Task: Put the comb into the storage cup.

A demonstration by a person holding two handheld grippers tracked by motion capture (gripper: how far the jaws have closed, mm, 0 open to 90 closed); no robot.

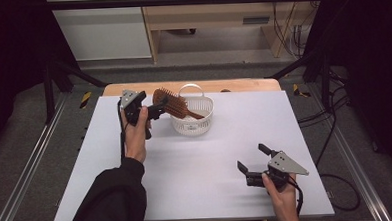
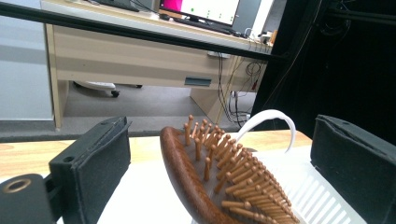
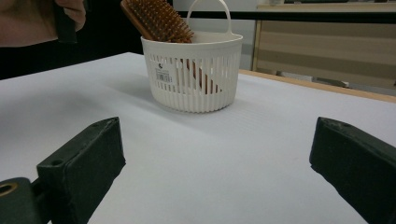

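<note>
High view showed, at the left, the person's left hand (image 1: 135,135) raised over the far-left part of the white bench (image 1: 196,160), carrying the left claw (image 1: 160,109) toward the middle. That claw's jaws stood wide apart, one on each side of the head of a brown wooden paddle hairbrush with wooden pins (image 1: 172,103), and in the left gripper view there was clear daylight between each jaw and the wood, so I judged it was not gripping. The brush stood handle-down in a small white slotted plastic basket with a hoop handle (image 1: 193,116); its head leaned out over the rim toward the left claw, its long axis tilting from low right inside the basket up to high left. The left hand was plainly the nearer one, and closing on the brush head looked to be the move in hand.

Further right, the basket sat on the far middle of the bench. At the near right, well apart from it, the right hand (image 1: 280,194) rested low by the bench edge, forearm coming straight in, with the right claw (image 1: 250,158) spread wide, empty and pointing across at the basket.
</note>
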